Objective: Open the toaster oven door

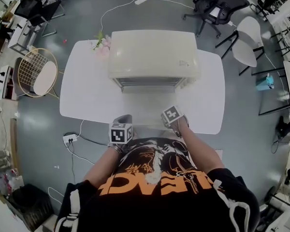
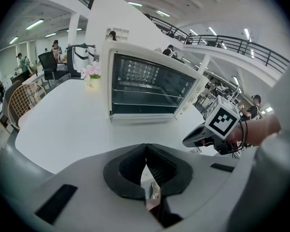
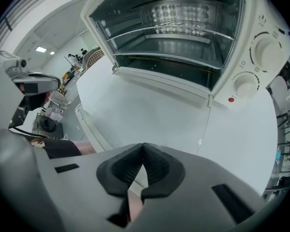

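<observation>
Left gripper [image 2: 146,147] and right gripper [image 3: 143,147]: jaws pressed together, empty, held at the near table [image 1: 87,93] edge; toaster oven door [image 1: 147,105] lies folded down flat

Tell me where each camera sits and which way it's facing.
Head view: on the person's head, looking down on the toaster oven and table; torso, left gripper, right gripper show.
Left gripper view: on the left gripper, facing the oven's front from the left; own shut jaws, right gripper show.
Right gripper view: on the right gripper, facing the open oven cavity; own shut jaws show.
Shared: all see the oven and table.
</observation>
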